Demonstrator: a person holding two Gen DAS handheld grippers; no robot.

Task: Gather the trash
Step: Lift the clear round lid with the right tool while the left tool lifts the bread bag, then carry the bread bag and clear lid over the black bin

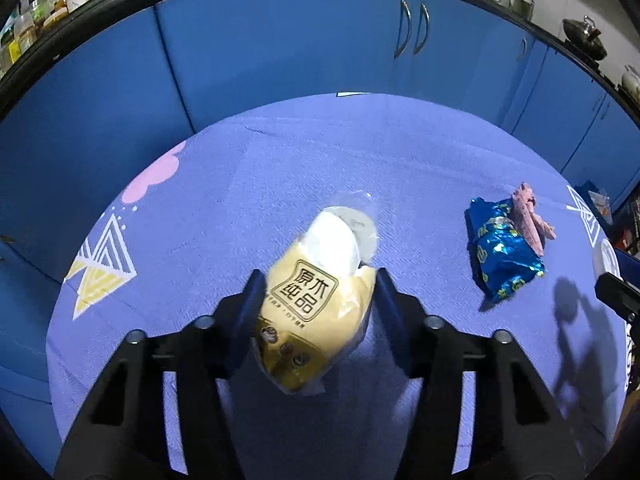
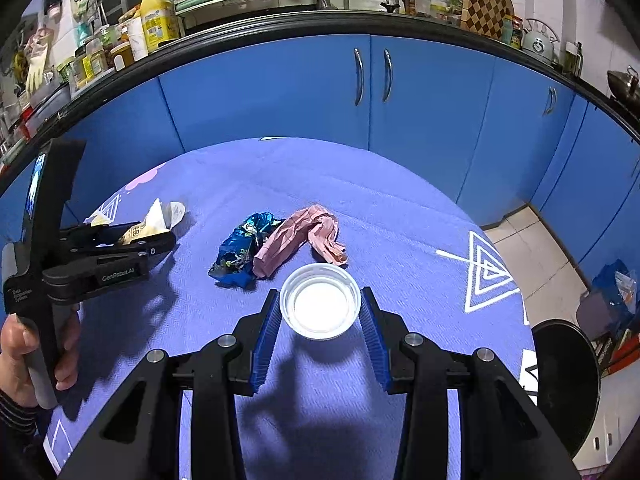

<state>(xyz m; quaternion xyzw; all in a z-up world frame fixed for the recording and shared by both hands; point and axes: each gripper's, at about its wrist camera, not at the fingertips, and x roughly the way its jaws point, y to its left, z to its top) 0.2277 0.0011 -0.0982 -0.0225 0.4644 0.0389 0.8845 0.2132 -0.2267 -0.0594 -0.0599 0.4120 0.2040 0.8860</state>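
Risk first: my left gripper (image 1: 318,286) has its jaws against both sides of the yellow tissue pack (image 1: 316,304), but that pack is soft film, half emptied, so I judge it may buckle or slide out if I lift quickly, and the loose clear flap at its far end could snag on the tablecloth (image 1: 280,160). My right gripper (image 2: 320,312) carries the small clear plastic cup (image 2: 320,306) between its blue pads (image 2: 267,334); the pads sit at the rim on either side, and a round, slick wall like that could pop free or crush if the squeeze changes. Appearance of the trash: the pack is pale yellow with a dark square label and white tissue showing at the open end, lying near the table's middle. The cup is translucent, with a white bottom. Not yet collected, to the right of the pack, a crumpled blue foil wrapper (image 2: 242,250) lies touching a twisted pink wrapper (image 2: 300,240). No bin is identifiable in either view.
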